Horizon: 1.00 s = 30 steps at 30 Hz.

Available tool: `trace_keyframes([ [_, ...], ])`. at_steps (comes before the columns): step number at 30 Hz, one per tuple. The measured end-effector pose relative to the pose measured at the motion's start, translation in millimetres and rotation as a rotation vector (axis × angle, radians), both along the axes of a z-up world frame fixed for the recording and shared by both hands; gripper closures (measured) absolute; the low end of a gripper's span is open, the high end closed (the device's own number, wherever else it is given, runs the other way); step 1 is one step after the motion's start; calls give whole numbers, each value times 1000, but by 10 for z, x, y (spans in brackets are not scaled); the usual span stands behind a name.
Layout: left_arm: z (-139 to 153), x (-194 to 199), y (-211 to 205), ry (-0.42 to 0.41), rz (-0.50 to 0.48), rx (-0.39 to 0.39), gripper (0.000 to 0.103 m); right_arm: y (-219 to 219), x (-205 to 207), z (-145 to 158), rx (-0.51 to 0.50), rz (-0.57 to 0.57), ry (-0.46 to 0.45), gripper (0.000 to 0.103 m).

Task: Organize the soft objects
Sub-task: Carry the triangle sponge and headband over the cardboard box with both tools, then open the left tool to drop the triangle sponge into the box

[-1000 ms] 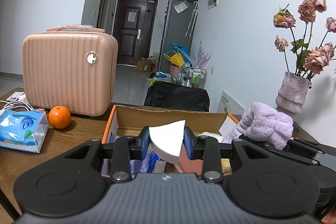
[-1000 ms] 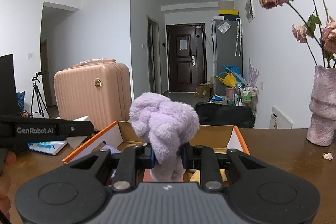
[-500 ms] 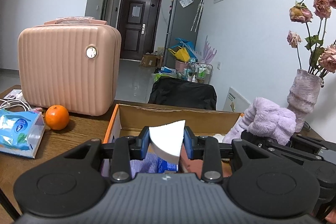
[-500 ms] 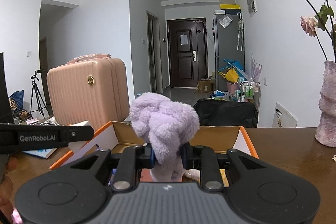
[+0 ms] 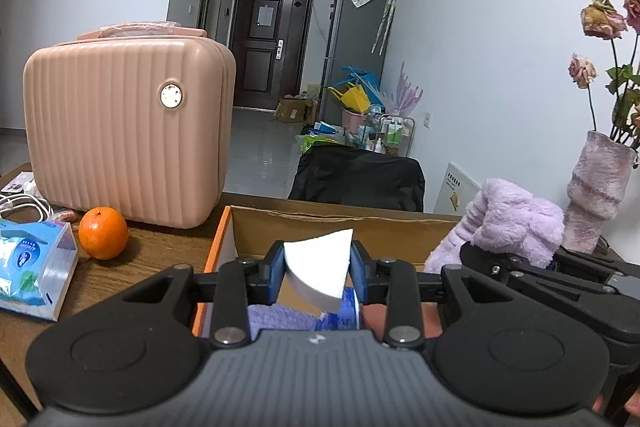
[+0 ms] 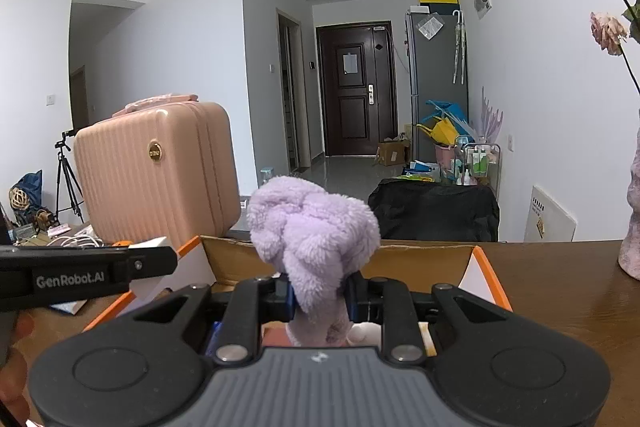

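Both grippers have come forward toward the cardboard box (image 5: 344, 223) since a second ago: the pink suitcase (image 5: 124, 135) now looms larger and the vase (image 5: 596, 195) has slid toward the right edge of the left wrist view. The left gripper (image 5: 318, 273) is clamped on a white wedge-shaped sponge (image 5: 318, 267), held just above the near end of the box. The right gripper (image 6: 320, 297) is closed tight on a fluffy purple cloth (image 6: 314, 227), which bunches up above its jaws, also over the near part of the box. Inside the box lie a purple towel (image 5: 280, 317) and something blue. Left of the box, on the wooden table (image 5: 160, 247), sit an orange (image 5: 103, 233) and a tissue pack (image 5: 32, 267), with the suitcase behind them.
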State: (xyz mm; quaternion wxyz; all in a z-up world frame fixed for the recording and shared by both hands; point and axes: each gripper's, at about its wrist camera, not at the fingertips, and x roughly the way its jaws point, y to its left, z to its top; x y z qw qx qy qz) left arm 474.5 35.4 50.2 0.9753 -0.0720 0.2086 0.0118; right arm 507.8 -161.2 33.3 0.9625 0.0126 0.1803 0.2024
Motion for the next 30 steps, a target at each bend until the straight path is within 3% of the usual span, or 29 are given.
trace_keyframes([
  [22,-94,217,74,41,18,3,69,97,187,-51,-31,-12,39,80],
  [26,-120,232,62,56,14,9,60,102,193,-62,-41,-27,44,59],
  [28,-130,233,63,59,7,7,57,99,188,-69,-54,-47,37,54],
  [30,-129,224,62,59,8,12,43,73,190,-89,-59,-64,36,47],
])
